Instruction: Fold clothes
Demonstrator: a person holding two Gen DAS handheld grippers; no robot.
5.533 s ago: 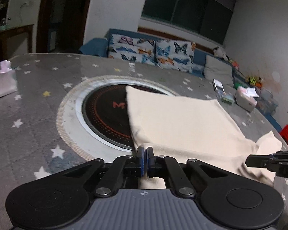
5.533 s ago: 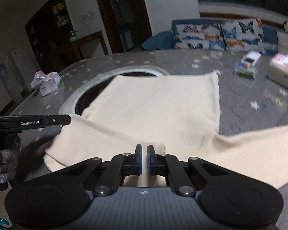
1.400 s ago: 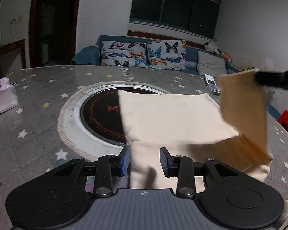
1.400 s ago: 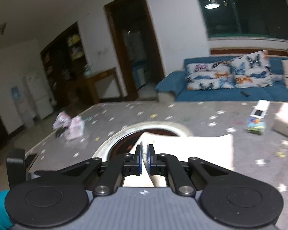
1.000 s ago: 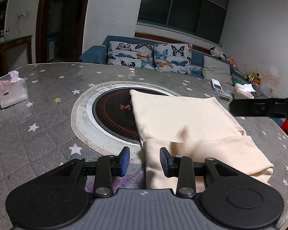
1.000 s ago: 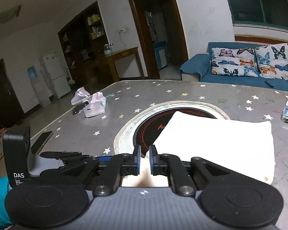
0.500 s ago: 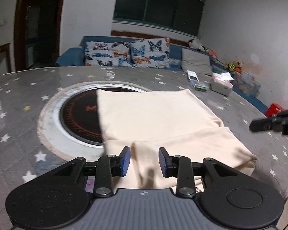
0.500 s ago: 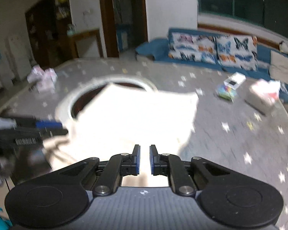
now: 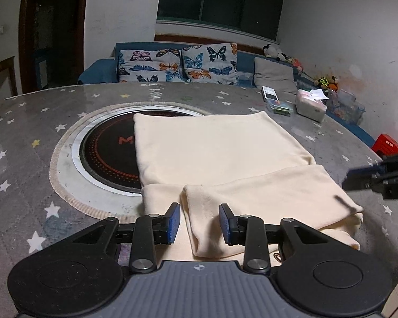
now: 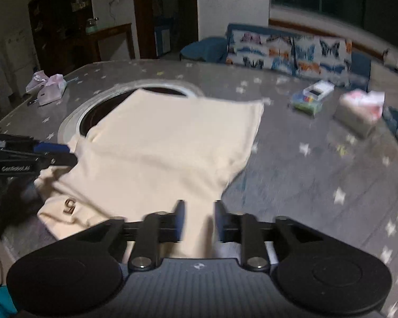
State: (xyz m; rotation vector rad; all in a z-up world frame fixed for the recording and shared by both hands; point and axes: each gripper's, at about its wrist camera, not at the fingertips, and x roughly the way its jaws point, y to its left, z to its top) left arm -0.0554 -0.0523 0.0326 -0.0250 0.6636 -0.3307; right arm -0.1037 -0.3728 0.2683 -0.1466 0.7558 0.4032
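A cream garment [image 9: 212, 145] lies flat on the grey star-patterned table [image 9: 34, 122], partly over a round black inset. One sleeve [image 9: 273, 193] is folded across its near end. The sleeve's cuff lies between the parted fingers of my left gripper [image 9: 199, 221], which is open, its blue pads clear of the cloth. In the blurred right wrist view my right gripper [image 10: 197, 218] hovers over the garment's near right edge [image 10: 199, 185]. Its jaws are opening, with cloth under the gap and nothing pinched. Each gripper shows in the other's view: the right gripper [image 9: 358, 181] and the left gripper [image 10: 58, 152].
The round inset [image 9: 106, 153] has a pale ring around it. A tissue box [image 9: 310, 104] and a small colourful pack [image 9: 277, 103] sit at the far right. A pink tissue bag [image 10: 50, 87] sits far left. The table edge runs close at the near right, with a red box [image 9: 387, 144] beyond it.
The right gripper carried the sleeve across the garment, laid it down, came back low to the right edge and parted its jaws. The left gripper stayed open and shifted slightly.
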